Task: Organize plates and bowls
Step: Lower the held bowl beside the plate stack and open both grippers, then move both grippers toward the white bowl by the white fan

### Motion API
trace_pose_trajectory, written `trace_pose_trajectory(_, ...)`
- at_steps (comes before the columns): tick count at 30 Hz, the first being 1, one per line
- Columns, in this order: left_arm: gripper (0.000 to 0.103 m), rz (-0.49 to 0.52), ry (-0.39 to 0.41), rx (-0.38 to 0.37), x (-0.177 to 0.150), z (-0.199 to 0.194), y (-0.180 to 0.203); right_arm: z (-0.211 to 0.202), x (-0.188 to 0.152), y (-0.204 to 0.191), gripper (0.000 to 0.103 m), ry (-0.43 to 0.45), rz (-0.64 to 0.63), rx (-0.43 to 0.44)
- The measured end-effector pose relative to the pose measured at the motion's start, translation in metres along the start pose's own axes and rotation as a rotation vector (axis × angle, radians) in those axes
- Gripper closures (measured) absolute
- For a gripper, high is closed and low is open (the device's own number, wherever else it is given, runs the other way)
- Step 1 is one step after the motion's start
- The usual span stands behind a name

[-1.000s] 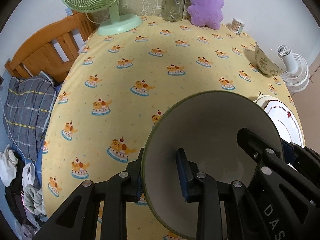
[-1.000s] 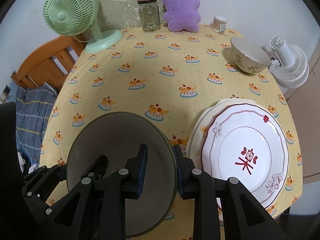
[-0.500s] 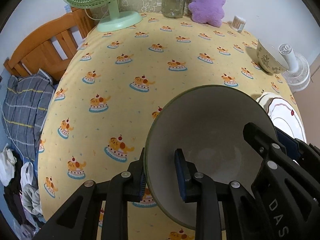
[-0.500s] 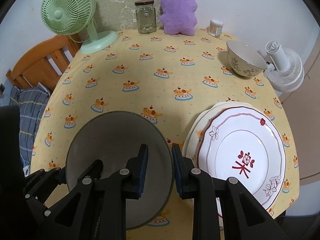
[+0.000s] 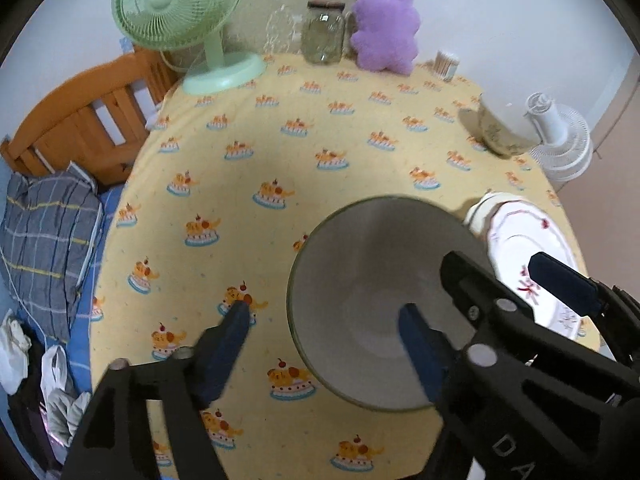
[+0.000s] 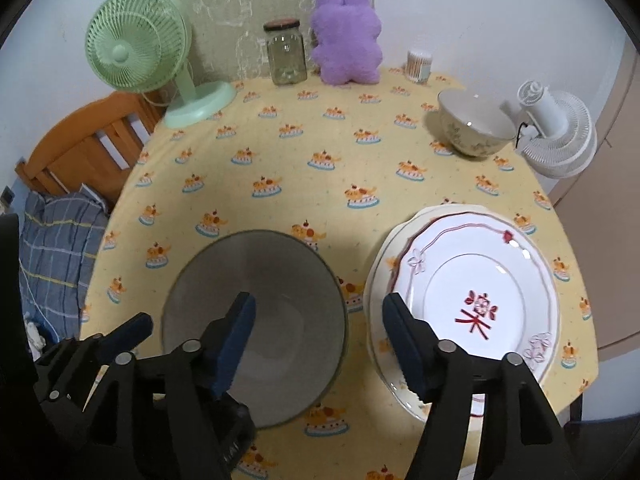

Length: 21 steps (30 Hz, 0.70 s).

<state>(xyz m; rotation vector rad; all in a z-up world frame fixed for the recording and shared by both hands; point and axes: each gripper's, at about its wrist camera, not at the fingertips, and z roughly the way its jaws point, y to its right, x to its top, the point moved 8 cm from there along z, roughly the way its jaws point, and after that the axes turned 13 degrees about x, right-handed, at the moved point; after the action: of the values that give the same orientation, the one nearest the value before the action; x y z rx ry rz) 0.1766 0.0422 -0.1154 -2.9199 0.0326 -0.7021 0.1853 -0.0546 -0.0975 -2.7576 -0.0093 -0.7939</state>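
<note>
A grey bowl (image 5: 380, 280) (image 6: 276, 288) rests on the yellow tablecloth near the front edge. My left gripper (image 5: 324, 332) is open, its fingers astride the bowl's left rim. My right gripper (image 6: 318, 322) is open, astride the bowl's right rim. A white plate with red flower marks (image 6: 476, 292) (image 5: 524, 248) lies on a cream plate (image 6: 380, 264) to the right of the bowl. A floral bowl (image 6: 472, 128) (image 5: 496, 128) stands at the back right.
A green fan (image 6: 140, 52), a glass jar (image 6: 286, 56), a purple plush toy (image 6: 346, 40) and a cotton swab pot (image 6: 419, 64) line the back. A white fan (image 6: 556, 132) is at the right edge. A wooden headboard (image 6: 80, 148) and bedding are left.
Both grippers have opened and let go of the grey bowl, which now sits lower on the cloth. Both cameras have pulled back a little.
</note>
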Motion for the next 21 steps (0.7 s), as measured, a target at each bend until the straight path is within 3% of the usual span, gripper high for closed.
trace_pose_trajectory(11, 0.019, 0.005, 0.113, 0.019, 0.024, -0.054, 0.004, -0.054, 0.018, -0.002, 0.027, 0.078, 0.030, 0.022)
trace_pose_trajectory(21, 0.019, 0.000, 0.137, 0.036, 0.044, -0.069, 0.032, -0.072, 0.039, 0.023, 0.025, 0.085, -0.004, 0.019)
